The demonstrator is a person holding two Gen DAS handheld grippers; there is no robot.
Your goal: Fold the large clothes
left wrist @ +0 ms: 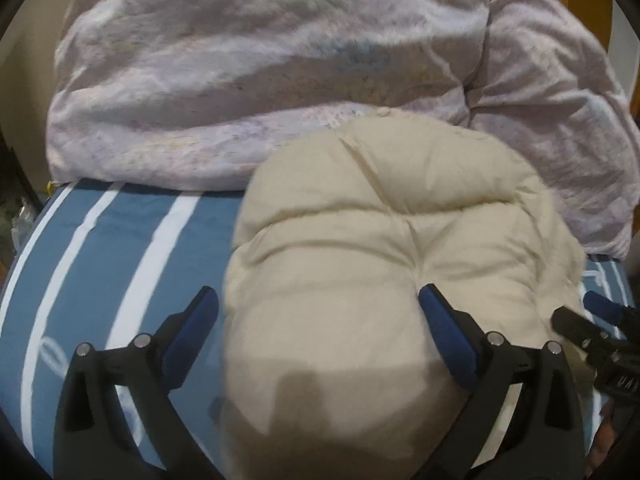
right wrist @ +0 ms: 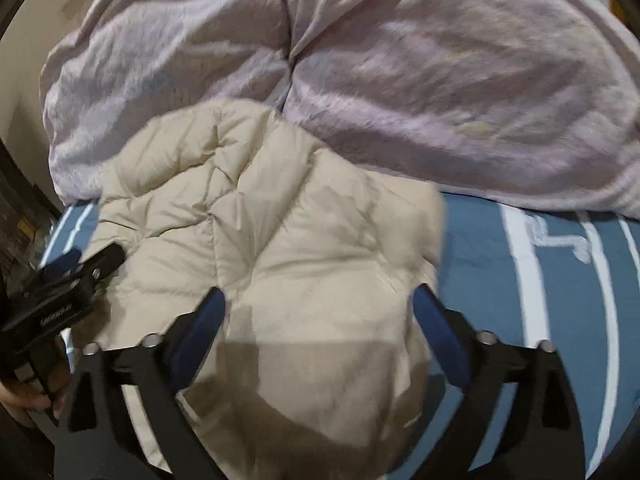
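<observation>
1. The left hand-held gripper (left wrist: 319, 308) has its blue-padded fingers spread wide; the cream quilted puffer jacket (left wrist: 384, 248) bulges between them.
2. The right hand-held gripper (right wrist: 319, 304) is likewise spread, straddling the jacket's near edge.
3. The jacket lies on the blue bedsheet with white stripes (right wrist: 520, 280), directly ahead of both grippers.
4. Beyond the jacket, a crumpled pale lilac duvet (left wrist: 240, 80) is heaped, touching its far edge.

Both cameras look forward and down along their own fingers, close over the bed. The left gripper (left wrist: 318, 312) and the right gripper (right wrist: 318, 308) each face the cream jacket (left wrist: 380, 260) ahead, with the crumpled duvet (right wrist: 440, 80) beyond; each view catches the other gripper at its edge.
</observation>
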